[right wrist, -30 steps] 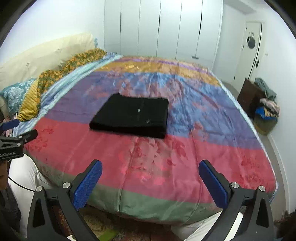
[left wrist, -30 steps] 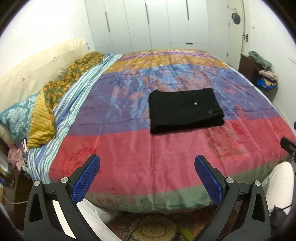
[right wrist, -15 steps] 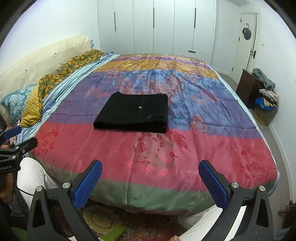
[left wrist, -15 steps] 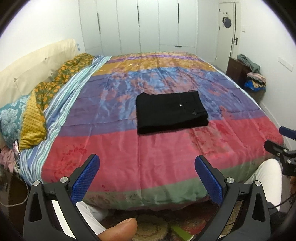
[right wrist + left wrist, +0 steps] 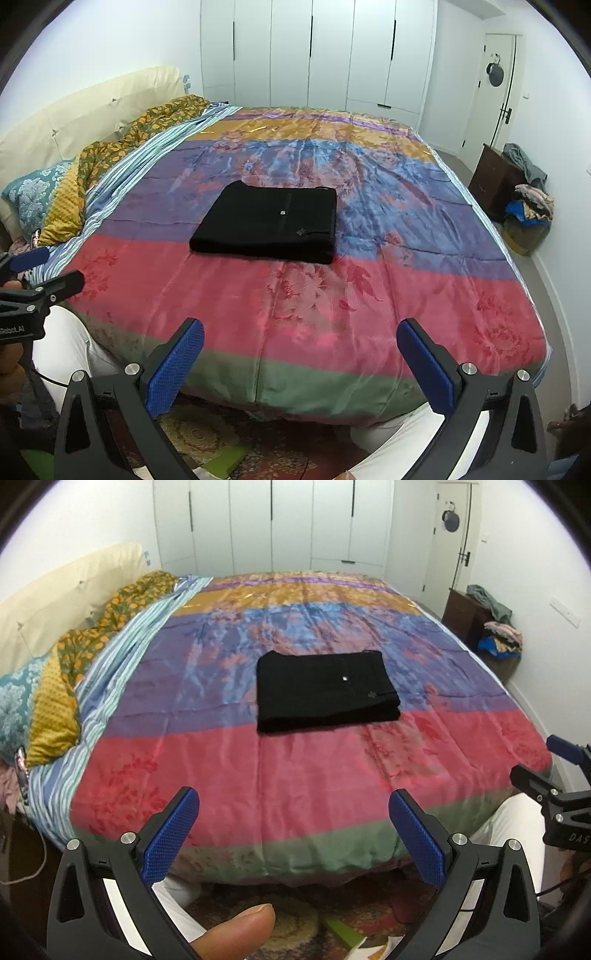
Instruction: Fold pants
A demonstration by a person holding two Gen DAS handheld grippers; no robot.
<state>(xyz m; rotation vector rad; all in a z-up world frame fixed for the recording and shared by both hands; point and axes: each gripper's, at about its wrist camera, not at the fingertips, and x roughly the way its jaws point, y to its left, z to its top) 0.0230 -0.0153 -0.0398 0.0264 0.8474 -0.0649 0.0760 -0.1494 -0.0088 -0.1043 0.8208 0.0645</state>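
The black pants (image 5: 325, 692) lie folded into a flat rectangle in the middle of the colourful bedspread (image 5: 295, 768); they also show in the right wrist view (image 5: 269, 225). My left gripper (image 5: 293, 805) is open and empty, held off the bed's near edge, well short of the pants. My right gripper (image 5: 301, 336) is open and empty, also off the near edge. Each gripper shows at the side of the other's view, the right one (image 5: 554, 794) and the left one (image 5: 33, 288).
Pillows (image 5: 48, 701) and a cream headboard (image 5: 55, 602) lie along the bed's left side. White wardrobes (image 5: 314, 55) stand behind. A dark cabinet with piled clothes (image 5: 517, 188) stands at the right wall. A patterned rug (image 5: 207, 435) lies on the floor below.
Both grippers have drawn back from the bed and risen a little; the pants look smaller and farther away. A thumb has come into the left wrist view's bottom edge.
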